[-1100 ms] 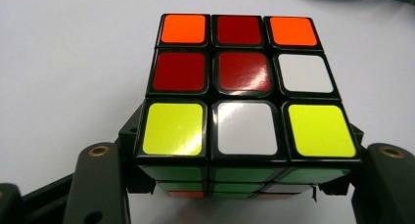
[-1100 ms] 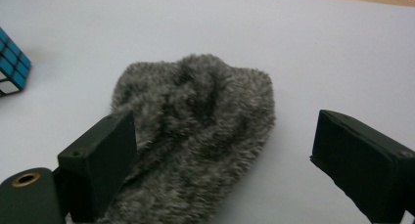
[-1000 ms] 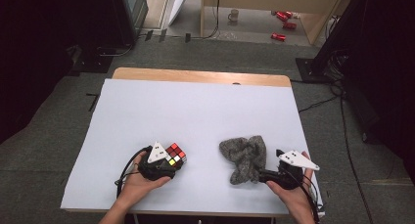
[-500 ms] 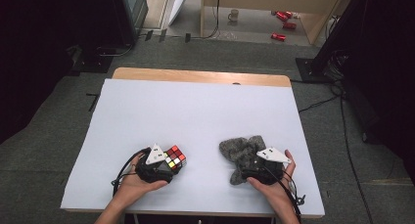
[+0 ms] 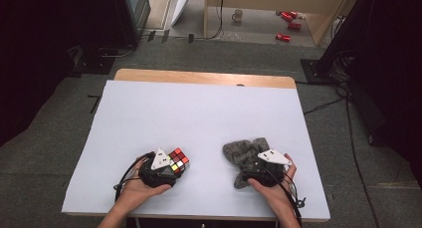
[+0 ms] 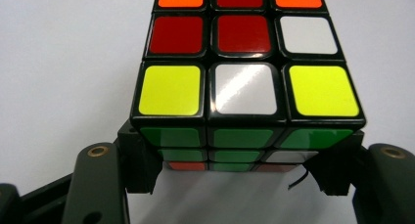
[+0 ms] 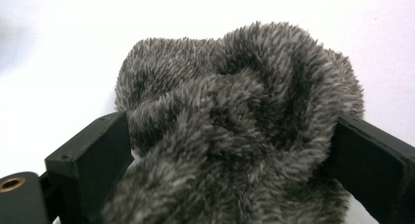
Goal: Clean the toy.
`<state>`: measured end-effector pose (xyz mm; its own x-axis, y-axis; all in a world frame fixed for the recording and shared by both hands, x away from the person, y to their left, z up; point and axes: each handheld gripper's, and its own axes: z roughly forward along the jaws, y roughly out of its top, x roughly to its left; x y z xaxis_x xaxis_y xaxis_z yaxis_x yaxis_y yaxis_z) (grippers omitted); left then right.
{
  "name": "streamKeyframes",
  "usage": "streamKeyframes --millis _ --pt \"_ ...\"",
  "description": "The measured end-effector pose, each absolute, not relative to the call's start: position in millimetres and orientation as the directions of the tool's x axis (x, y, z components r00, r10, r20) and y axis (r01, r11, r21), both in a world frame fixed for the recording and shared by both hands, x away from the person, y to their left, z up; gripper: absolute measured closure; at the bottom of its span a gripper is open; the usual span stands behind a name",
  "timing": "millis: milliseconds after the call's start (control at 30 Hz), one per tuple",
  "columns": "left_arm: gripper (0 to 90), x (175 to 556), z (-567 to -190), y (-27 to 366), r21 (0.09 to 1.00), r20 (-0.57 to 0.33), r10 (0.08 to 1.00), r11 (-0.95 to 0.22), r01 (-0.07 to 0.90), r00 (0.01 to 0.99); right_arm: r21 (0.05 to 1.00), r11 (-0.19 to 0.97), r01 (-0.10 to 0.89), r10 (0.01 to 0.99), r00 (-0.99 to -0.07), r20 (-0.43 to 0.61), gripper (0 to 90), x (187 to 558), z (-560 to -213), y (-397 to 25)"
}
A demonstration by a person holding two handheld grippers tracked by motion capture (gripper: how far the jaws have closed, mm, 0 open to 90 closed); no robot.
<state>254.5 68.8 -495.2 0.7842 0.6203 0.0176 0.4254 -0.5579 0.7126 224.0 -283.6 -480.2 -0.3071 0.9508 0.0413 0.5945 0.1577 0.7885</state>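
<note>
1. The left gripper has a black body topped by a pale grey three-cornered plate, with a thin black cable looping out behind it.
2. The right gripper is black too, with the same grey plate above and a black cable trailing back along the forearm.
3. Seen close, the left gripper's jaws are matt black blocks, each with a brass-ringed hole near its base.
4. The right gripper's jaws are flat black bars, with a brass-ringed hole beside one.
5. Both forearms are bare, without sleeves.
</note>
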Motion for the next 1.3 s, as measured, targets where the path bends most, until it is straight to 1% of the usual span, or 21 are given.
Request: streamKeyframes --millis 233,300,333,400,433,467,533,567,600,633,667,700,767,833,867,933,1100,1200,1300 --pt "33.8 255 -495 69 0.718 0.014 0.618 -0.554 0.422 0.786 0.767 0.179 0.616 0.954 -0.300 0.019 6.8 229 -487 -277" --pt "31.9 255 -495 69 0.717 0.009 0.615 -0.553 0.424 0.788 0.765 0.185 0.617 0.954 -0.300 0.011 7.9 230 -489 -277" --pt "31.2 256 -496 68 0.715 0.014 0.620 -0.555 0.425 0.785 0.757 0.189 0.625 0.956 -0.294 0.003 12.5 230 -492 -277" --pt "31.4 256 -496 67 0.718 0.015 0.624 -0.551 0.426 0.781 0.741 0.187 0.645 0.960 -0.279 0.000 16.4 232 -496 -277" --pt "32.7 256 -496 67 0.718 0.015 0.624 -0.551 0.426 0.781 0.741 0.187 0.645 0.960 -0.279 0.000 16.4 232 -496 -277" --pt "33.4 256 -496 66 0.719 0.019 0.625 -0.551 0.423 0.781 0.745 0.186 0.640 0.960 -0.280 0.000 22.6 231 -497 -277" --pt "33.9 256 -496 64 0.719 0.021 0.632 -0.548 0.427 0.775 0.749 0.188 0.635 0.960 -0.280 -0.003 29.4 230 -497 -277" --pt "34.0 256 -496 64 0.719 0.021 0.632 -0.548 0.427 0.775 0.749 0.188 0.635 0.960 -0.280 -0.003 29.4 230 -497 -277" --pt "34.2 257 -495 64 0.718 0.018 0.633 -0.547 0.430 0.774 0.763 0.171 0.624 0.963 -0.270 0.005 39.0 228 -496 -278" --pt "34.3 257 -495 64 0.718 0.018 0.633 -0.547 0.430 0.774 0.763 0.171 0.624 0.963 -0.270 0.005 39.0 228 -496 -278" --pt "34.3 257 -496 64 0.720 0.016 0.631 -0.545 0.429 0.775 0.772 0.158 0.615 0.965 -0.261 0.011 47.8 227 -496 -280" --pt "34.4 257 -496 64 0.720 0.016 0.631 -0.545 0.429 0.775 0.772 0.158 0.615 0.965 -0.261 0.011 47.8 227 -496 -280" --pt "34.5 256 -495 64 0.723 0.030 0.632 -0.549 0.420 0.774 0.781 0.149 0.606 0.965 -0.263 0.020 56.6 226 -495 -282" --pt "34.5 255 -495 63 0.729 0.036 0.634 -0.545 0.414 0.772 0.792 0.144 0.594 0.963 -0.268 0.025 63.1 224 -494 -283" --pt "34.6 256 -494 65 0.742 0.020 0.636 -0.526 0.415 0.772 0.804 0.146 0.576 0.959 -0.282 0.028 68.4 222 -492 -284" --pt "34.6 256 -493 66 0.753 0.005 0.639 -0.509 0.418 0.769 0.822 0.150 0.550 0.954 -0.297 0.024 70.7 219 -489 -284" --pt "34.6 255 -488 66 0.766 0.005 0.629 -0.503 0.401 0.778 0.848 0.119 0.517 0.946 -0.317 0.061 71.1 214 -480 -284" --pt "34.6 252 -479 64 0.795 -0.015 0.606 -0.475 0.377 0.796 0.865 0.090 0.493 0.936 -0.339 0.095 71.0 210 -468 -283" --pt "34.6 250 -473 62 0.809 -0.014 0.595 -0.466 0.359 0.804 0.873 0.084 0.480 0.926 -0.360 0.109 71.0 208 -460 -283"
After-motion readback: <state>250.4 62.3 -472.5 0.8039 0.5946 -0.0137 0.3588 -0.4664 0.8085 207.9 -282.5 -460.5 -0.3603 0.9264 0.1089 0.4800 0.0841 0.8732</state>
